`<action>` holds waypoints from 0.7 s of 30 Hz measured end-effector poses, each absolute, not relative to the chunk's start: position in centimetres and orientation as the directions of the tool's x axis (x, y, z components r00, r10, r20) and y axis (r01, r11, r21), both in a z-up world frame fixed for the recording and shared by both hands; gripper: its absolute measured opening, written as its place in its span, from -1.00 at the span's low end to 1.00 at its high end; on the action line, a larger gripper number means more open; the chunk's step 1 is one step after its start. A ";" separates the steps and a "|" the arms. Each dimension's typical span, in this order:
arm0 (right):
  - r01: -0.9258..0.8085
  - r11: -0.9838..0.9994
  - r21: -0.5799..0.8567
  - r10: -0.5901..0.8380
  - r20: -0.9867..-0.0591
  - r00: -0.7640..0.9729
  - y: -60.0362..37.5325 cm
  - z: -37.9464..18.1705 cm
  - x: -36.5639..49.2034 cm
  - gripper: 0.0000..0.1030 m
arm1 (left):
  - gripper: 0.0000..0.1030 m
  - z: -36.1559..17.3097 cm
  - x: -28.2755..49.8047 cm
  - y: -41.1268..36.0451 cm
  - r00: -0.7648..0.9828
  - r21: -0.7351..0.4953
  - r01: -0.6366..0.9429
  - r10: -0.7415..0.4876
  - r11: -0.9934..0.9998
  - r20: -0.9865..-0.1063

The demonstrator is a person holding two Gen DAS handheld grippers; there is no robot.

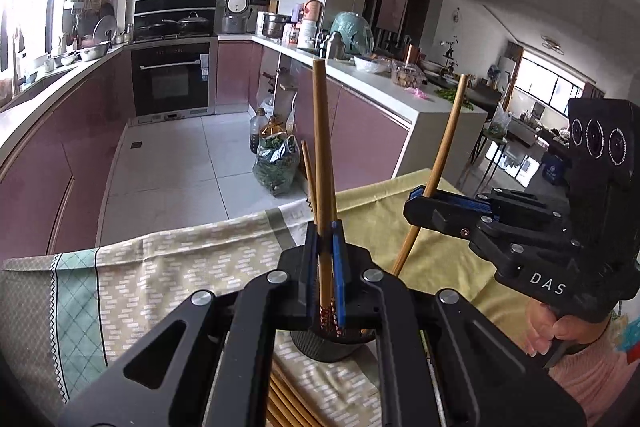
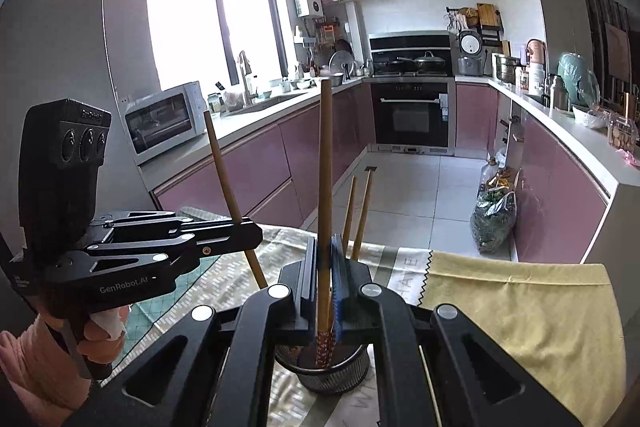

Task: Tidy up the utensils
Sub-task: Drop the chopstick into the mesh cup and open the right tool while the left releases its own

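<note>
**Chopsticks: one pair clamped in each gripper above the holder**

Chopsticks are the task's thing. The left gripper (image 1: 326,259) has its jaws narrowed tight on one upright chopstick pair (image 1: 323,163); their patterned red ends hang over the black mesh holder (image 1: 326,345) at 6 o'clock. The right gripper (image 2: 325,275) clamps a second chopstick pair (image 2: 325,163) the same way, with its own decorated ends just above the holder's rim. Two more chopsticks (image 2: 357,215) stand in the holder at 1 o'clock of the right gripper. A loose bundle of chopsticks (image 1: 286,401) lies on the cloth at 6 o'clock in the left view; the count is unclear.

Two cloths cover the table: a patterned tablecloth (image 1: 168,267) and a plain yellow cloth (image 2: 520,307). Each gripper is held by a hand (image 1: 546,327).

Writing: "DAS" on the right gripper's body, "GenRobot.AI" on the left one's.
</note>
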State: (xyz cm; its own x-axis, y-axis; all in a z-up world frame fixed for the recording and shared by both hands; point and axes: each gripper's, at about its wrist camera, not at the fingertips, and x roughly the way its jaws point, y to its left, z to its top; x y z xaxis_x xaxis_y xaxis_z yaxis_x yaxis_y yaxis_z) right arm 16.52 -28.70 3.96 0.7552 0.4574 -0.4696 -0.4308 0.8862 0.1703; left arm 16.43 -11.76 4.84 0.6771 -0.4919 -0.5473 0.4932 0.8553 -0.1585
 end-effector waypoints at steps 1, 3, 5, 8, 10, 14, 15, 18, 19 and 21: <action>-0.431 0.885 0.175 0.458 -0.486 0.744 -28.6 3.6 16.8 -0.89 | -0.85 4.4 16.7 -12.0 0.667 -0.156 0.494 -0.489 0.855 -0.562; -0.432 0.883 0.184 0.460 -0.527 0.715 -28.2 2.6 17.4 -0.89 | -0.85 3.2 17.6 -12.0 0.647 -0.154 0.501 -0.486 0.852 -0.588; -0.429 0.883 0.188 0.456 -0.559 0.693 -28.0 1.8 17.6 -0.89 | -0.85 2.5 18.1 -12.5 0.628 -0.149 0.507 -0.482 0.849 -0.611; -0.424 0.881 0.210 0.459 -0.601 0.655 -27.7 0.7 18.6 -0.89 | -0.85 1.3 18.9 -12.3 0.604 -0.166 0.507 -0.486 0.846 -0.631; -0.415 0.883 0.220 0.456 -0.611 0.647 -27.6 0.4 18.8 -0.88 | -0.85 0.8 19.4 -12.2 0.604 -0.172 0.496 -0.480 0.851 -0.636; -0.397 0.887 0.237 0.452 -0.622 0.639 -27.7 -0.1 19.8 -0.86 | -0.85 0.5 20.3 -11.9 0.598 -0.186 0.487 -0.481 0.853 -0.642; -0.394 0.888 0.239 0.451 -0.622 0.640 -27.8 -0.3 19.9 -0.86 | -0.85 0.5 20.6 -12.0 0.599 -0.182 0.485 -0.477 0.855 -0.644; -0.381 0.890 0.250 0.449 -0.623 0.640 -27.9 -0.5 20.3 -0.85 | -0.85 0.3 21.0 -12.1 0.596 -0.183 0.480 -0.472 0.858 -0.649; -0.376 0.892 0.251 0.447 -0.622 0.643 -28.0 -0.6 20.4 -0.84 | -0.84 0.3 21.0 -12.1 0.598 -0.184 0.475 -0.470 0.860 -0.650; -0.374 0.892 0.253 0.446 -0.620 0.645 -28.1 -0.6 20.3 -0.84 | -0.63 0.1 21.1 -11.9 0.601 -0.190 0.468 -0.469 0.863 -0.648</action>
